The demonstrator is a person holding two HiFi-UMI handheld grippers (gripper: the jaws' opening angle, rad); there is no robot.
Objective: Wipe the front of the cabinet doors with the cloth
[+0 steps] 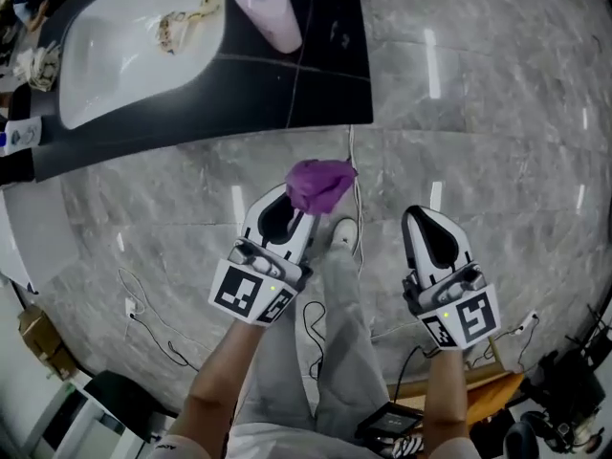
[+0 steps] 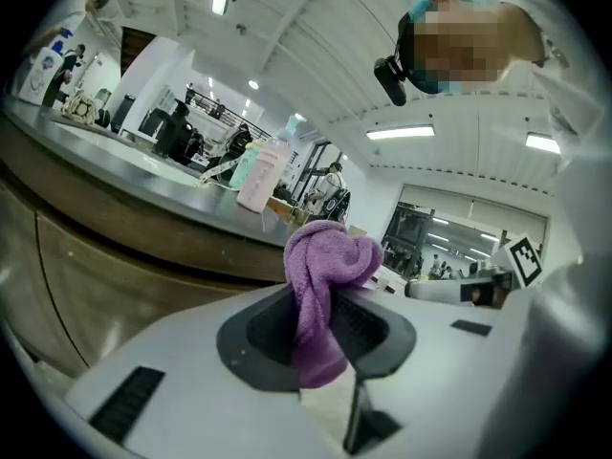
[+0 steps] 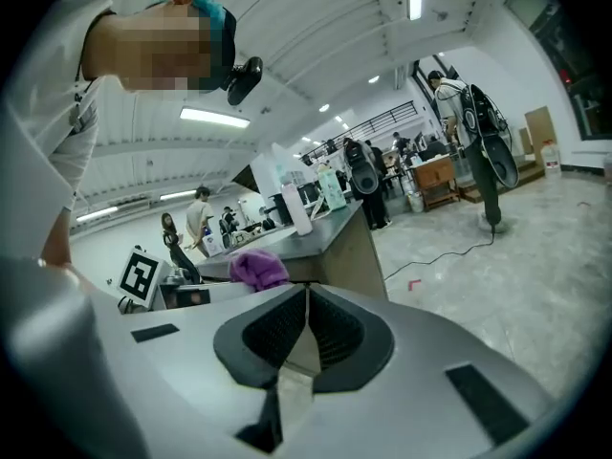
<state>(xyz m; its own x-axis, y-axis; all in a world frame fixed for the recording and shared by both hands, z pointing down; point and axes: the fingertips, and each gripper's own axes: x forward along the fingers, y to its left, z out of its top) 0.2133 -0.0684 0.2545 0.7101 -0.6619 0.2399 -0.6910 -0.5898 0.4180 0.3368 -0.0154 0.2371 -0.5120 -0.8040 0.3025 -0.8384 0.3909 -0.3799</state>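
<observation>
In front of the dark surface (image 1: 320, 75) with its white sink (image 1: 76, 98), the person stands on a grey marble floor (image 1: 497, 113) and holds both tools low. The left hand-held gripper (image 1: 292, 207) is clamped on the purple cloth (image 1: 320, 185). In the left gripper view a twisted strip of it runs down between the ribbed black pads, and a soft, knot-like bundle stands out past the jaw tips. The cloth looks like thick terry, fluffy and easy to press flat.

The right hand-held gripper (image 1: 432, 232) has its jaws together with nothing between them, and it hangs well apart from the cloth.

The cabinet doors (image 2: 105, 285) show only in the left gripper view. They are a smooth brown front with a wood look, under the edge of the surface, ahead and to the left of the cloth. In the head view the overhang of the surface hides them. The cloth is not touching the doors, so I judge the wiping is not yet under way.

The left arm is the nearer one. I think the bundle must go forward and down under the edge, and then slide along the front, whose long axis follows the edge of the surface. A pink bottle (image 1: 273, 12) stands on top beside the sink, away from this path.
</observation>
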